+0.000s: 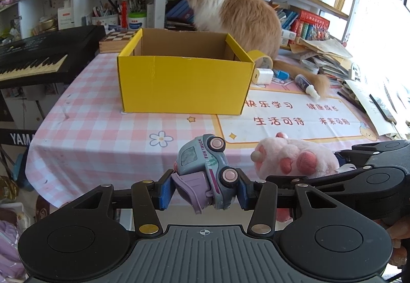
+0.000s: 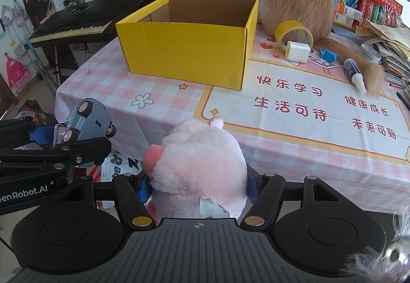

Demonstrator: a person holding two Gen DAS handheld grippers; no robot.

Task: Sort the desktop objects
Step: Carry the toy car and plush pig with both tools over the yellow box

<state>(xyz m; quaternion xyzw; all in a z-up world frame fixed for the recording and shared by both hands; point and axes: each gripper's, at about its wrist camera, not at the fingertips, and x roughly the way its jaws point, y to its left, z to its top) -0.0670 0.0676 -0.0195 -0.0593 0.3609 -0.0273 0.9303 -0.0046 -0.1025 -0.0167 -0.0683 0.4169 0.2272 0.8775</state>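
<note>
**Both claws loaded, yellow box ahead not yet reached**

Nearest to me, my left gripper [image 1: 203, 189] is clenched on a toy truck [image 1: 205, 170], lettered "FUN TRUCK". It lies on its side between the blue pads, wheels facing right, its lilac rear part low in the grip. I judge it light, rigid and smooth-skinned plastic; the hold sits on body and wheel, so it could twist or slip if jolted. A grip across the flat body sides would be sounder.

My right gripper [image 2: 197, 187] is clenched on a pink plush toy [image 2: 200, 162], held at its lower part beside the sewn label. I judge it very light, soft and compressible; no slipping risk, and it may be dropped without harm.

Both items are held off the near edge of the table [image 1: 102, 134], short of the checked cloth.

Further on stands the open yellow cardboard box [image 1: 184, 83], apparently empty. Right of it lie a tape roll [image 2: 294, 31], a white charger [image 2: 297, 51] and a small bottle [image 2: 355, 74].

Behind the box sits an orange cat [image 1: 238, 13], tail trailing among those items.
</note>
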